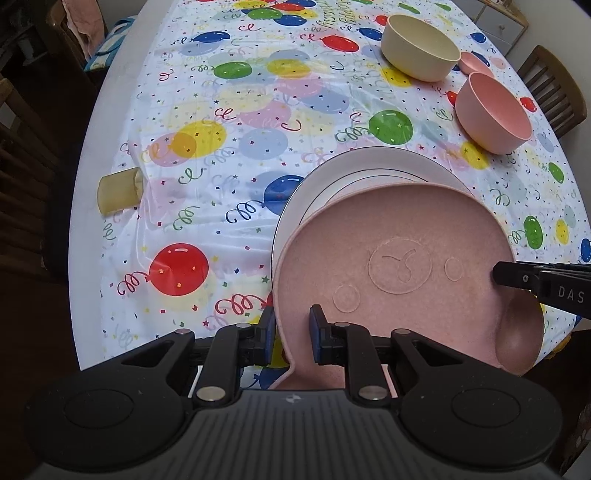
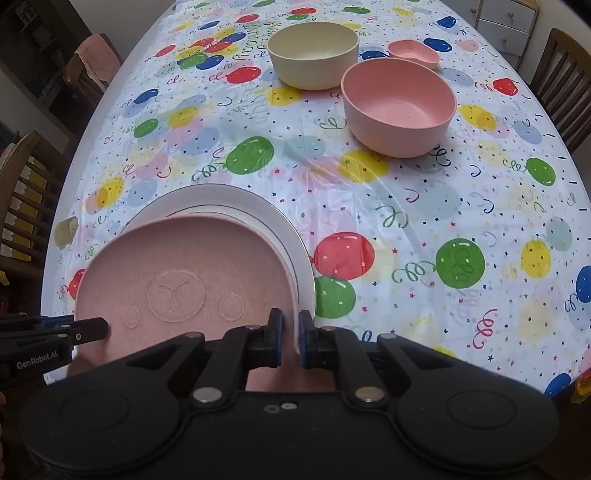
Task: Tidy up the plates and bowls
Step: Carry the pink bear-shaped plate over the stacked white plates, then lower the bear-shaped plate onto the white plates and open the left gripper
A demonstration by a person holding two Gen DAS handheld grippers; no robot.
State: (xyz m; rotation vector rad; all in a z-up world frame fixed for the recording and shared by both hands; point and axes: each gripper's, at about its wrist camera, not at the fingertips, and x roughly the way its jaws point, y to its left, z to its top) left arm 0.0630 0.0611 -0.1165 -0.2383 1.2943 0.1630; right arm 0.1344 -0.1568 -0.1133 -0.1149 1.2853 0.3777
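A pink plate (image 1: 406, 240) (image 2: 184, 251) with an embossed bear face is held over the near part of a white plate (image 1: 332, 181) (image 2: 229, 199) on the balloon tablecloth. I cannot tell whether the two plates touch. My left gripper (image 1: 291, 317) (image 2: 103, 326) is shut on the pink plate's left rim. My right gripper (image 2: 290, 321) (image 1: 496, 273) is shut on its right rim. Farther back stand a cream bowl (image 1: 421, 48) (image 2: 312, 59), a pink bowl (image 1: 491, 114) (image 2: 397, 107) and a small pink dish (image 1: 476, 62) (image 2: 413, 51).
A yellowish cup (image 1: 118, 190) (image 2: 66, 230) lies at the table's left edge. Wooden chairs (image 2: 565, 85) (image 2: 22, 192) stand around the table. A drawer cabinet (image 2: 506, 22) sits beyond the far right corner.
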